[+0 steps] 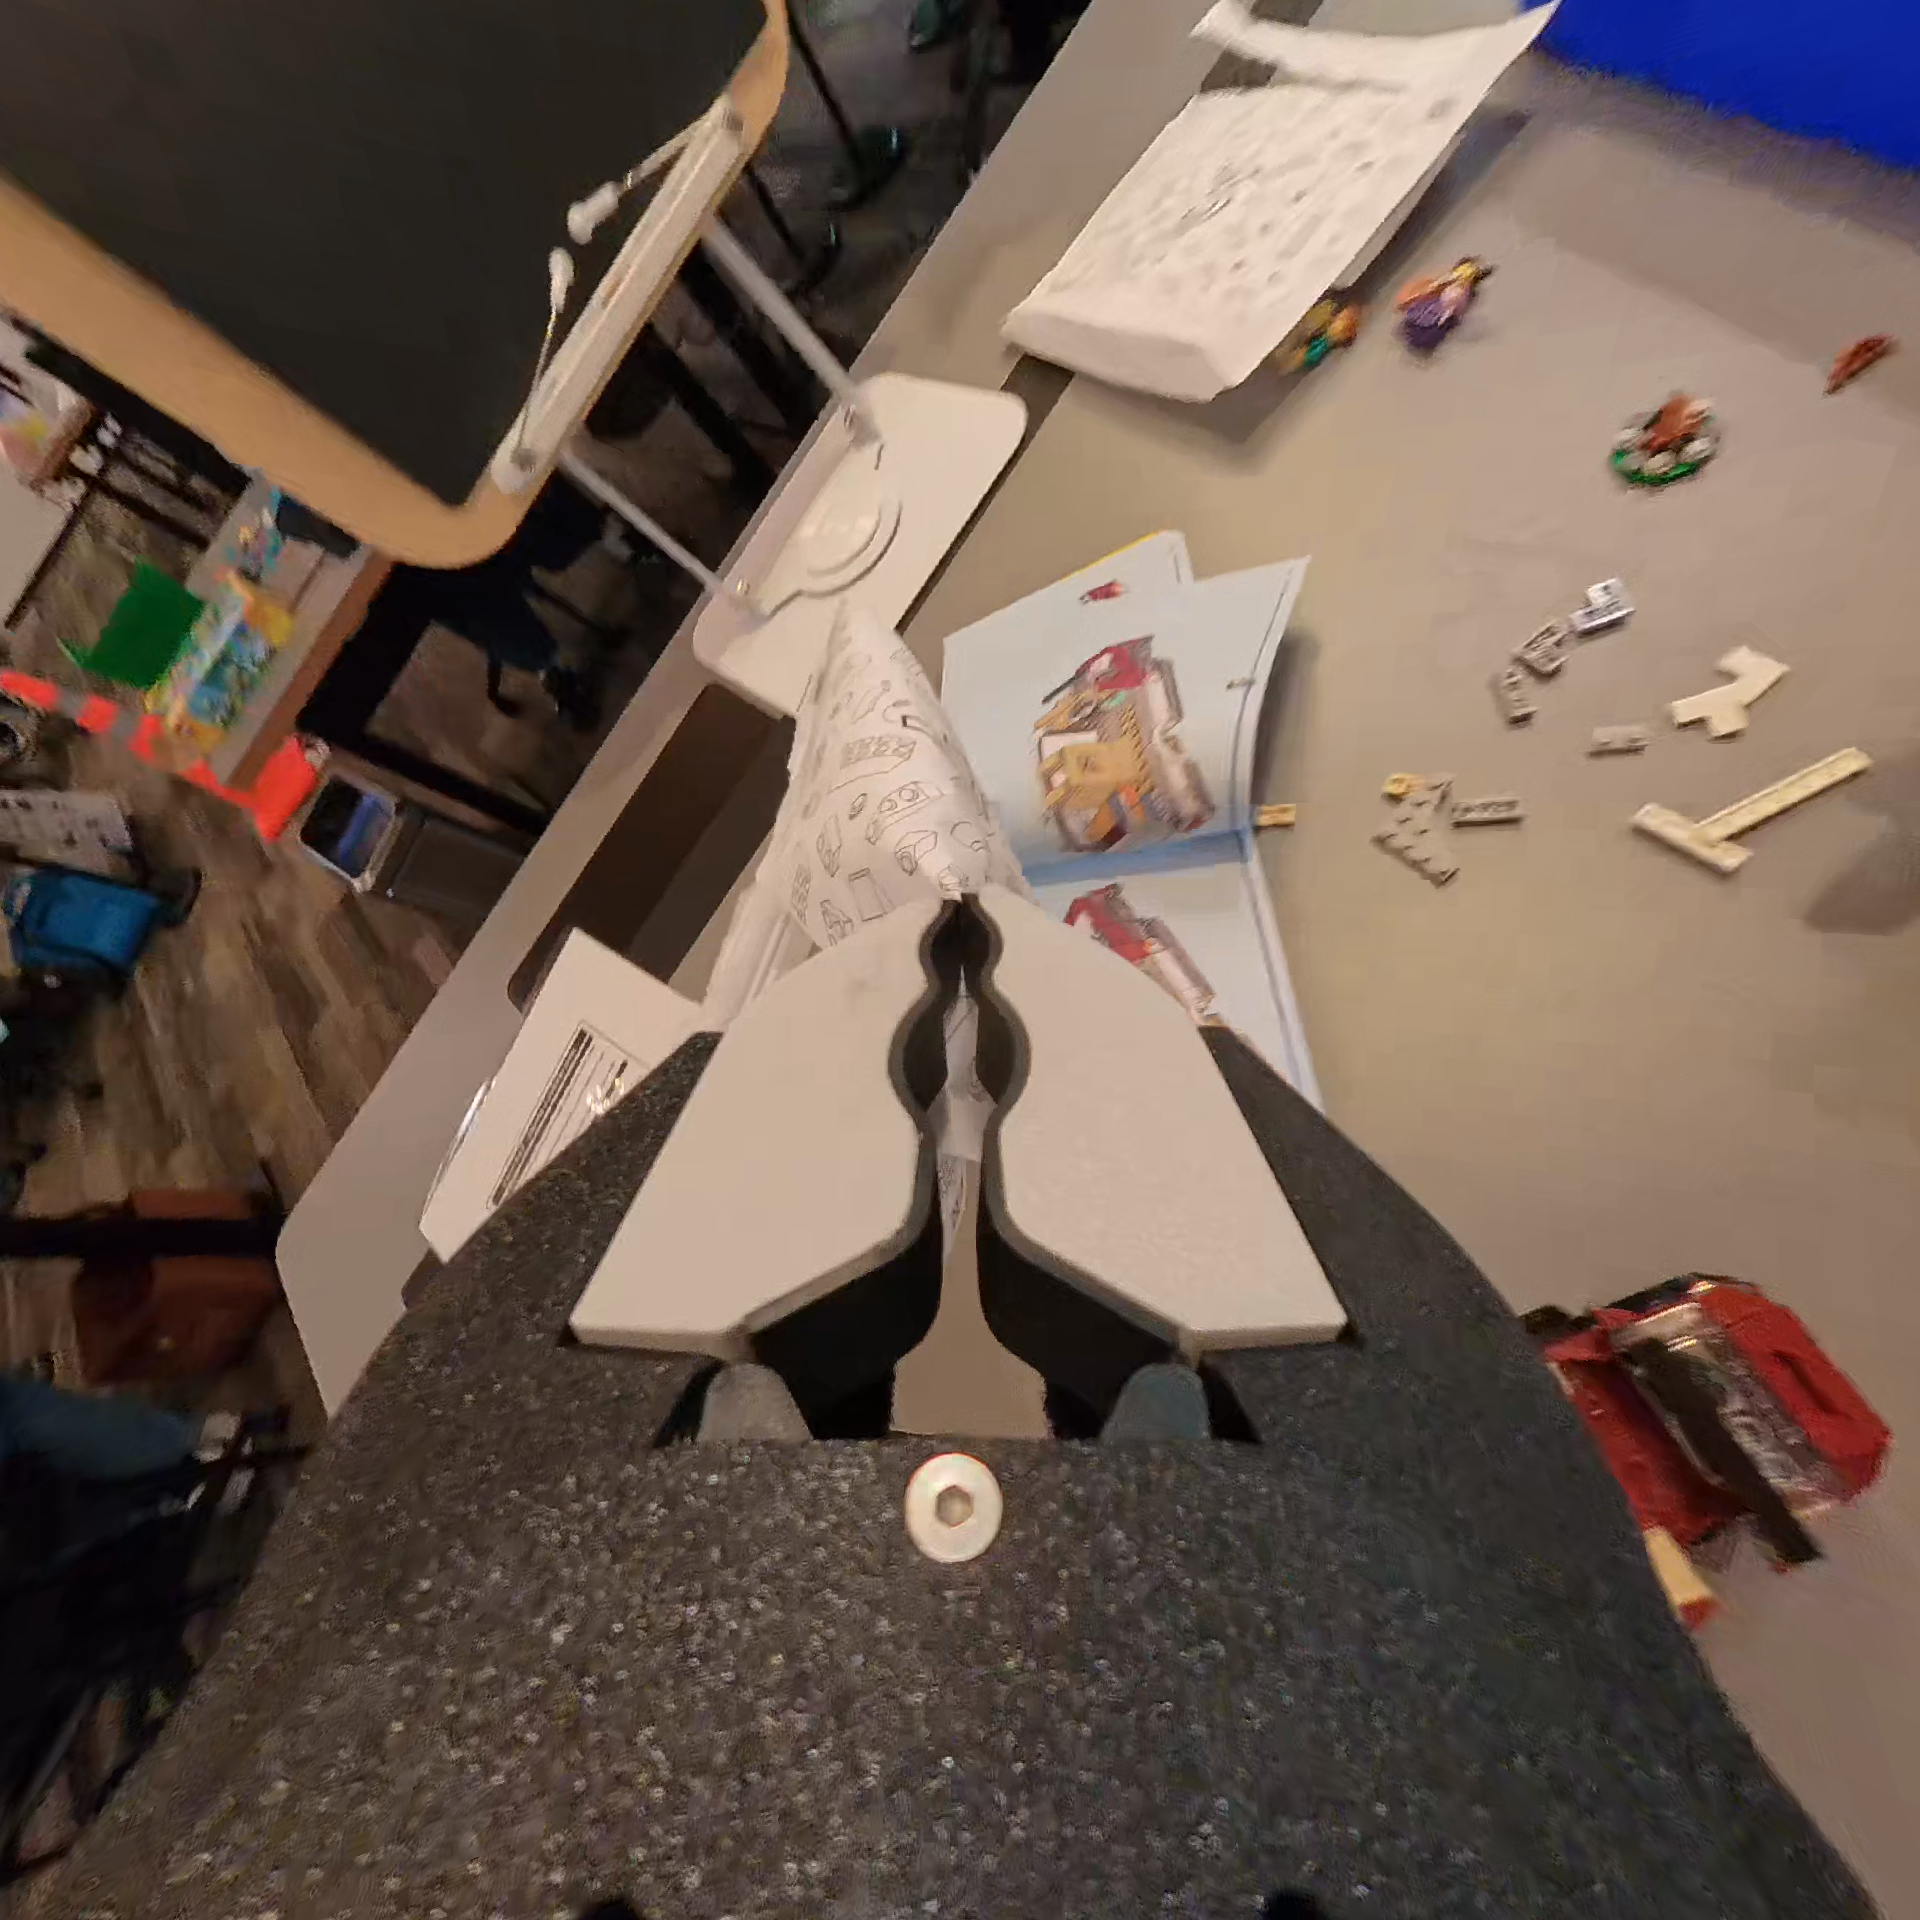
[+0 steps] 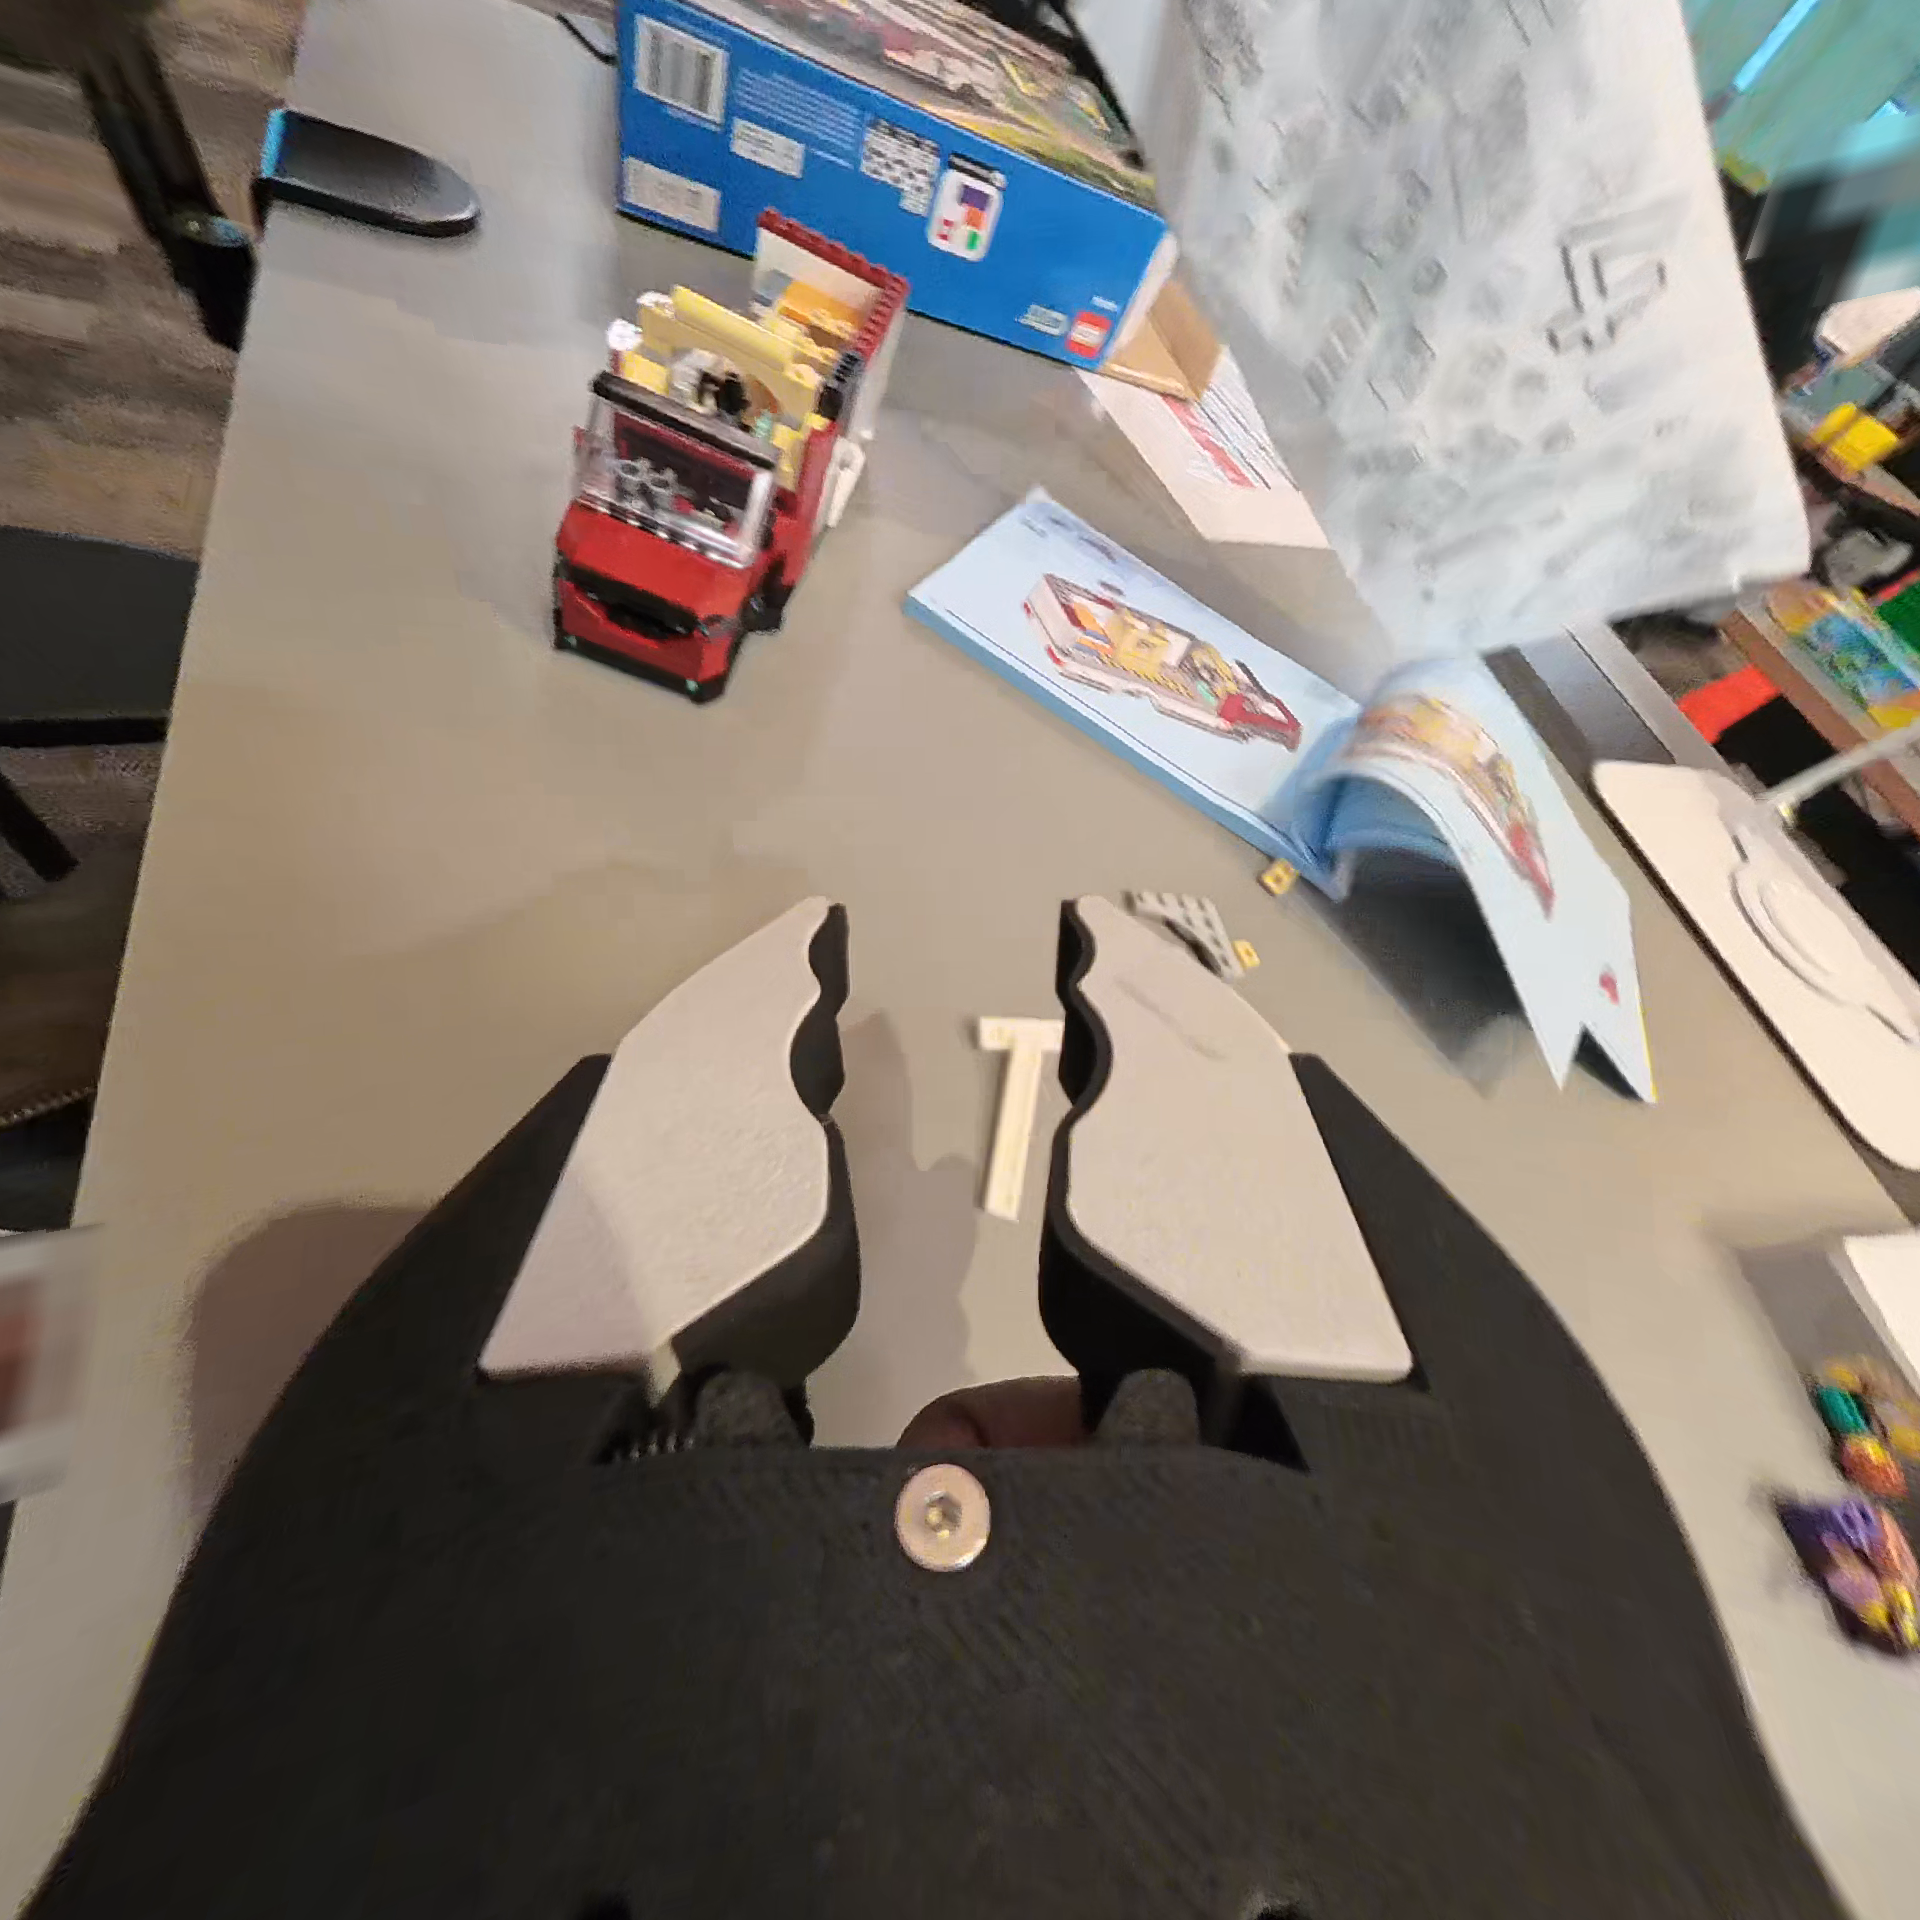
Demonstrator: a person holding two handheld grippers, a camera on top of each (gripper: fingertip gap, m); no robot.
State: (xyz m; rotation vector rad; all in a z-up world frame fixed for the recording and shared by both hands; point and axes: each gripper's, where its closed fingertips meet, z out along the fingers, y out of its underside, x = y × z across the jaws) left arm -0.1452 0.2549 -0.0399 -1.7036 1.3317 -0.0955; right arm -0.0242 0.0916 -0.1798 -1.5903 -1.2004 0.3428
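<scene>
In the left wrist view, the left gripper (image 1: pixel 961 914), with a grainy black body and smooth grey scalloped fingers, is pinched tight on a thin white paper bag (image 1: pixel 883 769) printed with line drawings of bricks, raised above the grey table (image 1: pixel 1455 1091) beside an open pale-blue booklet (image 1: pixel 1132 727). In the right wrist view, the right gripper (image 2: pixel 951 925) hangs with fingers apart over the matte tabletop, a cream T-shaped brick piece (image 2: pixel 1013 1112) lying flat below between them, untouched; farther off stand a glossy red brick truck (image 2: pixel 707 488) and a blue cardboard box (image 2: pixel 883 177).

Warm indoor light, motion blur, fisheye edges
</scene>
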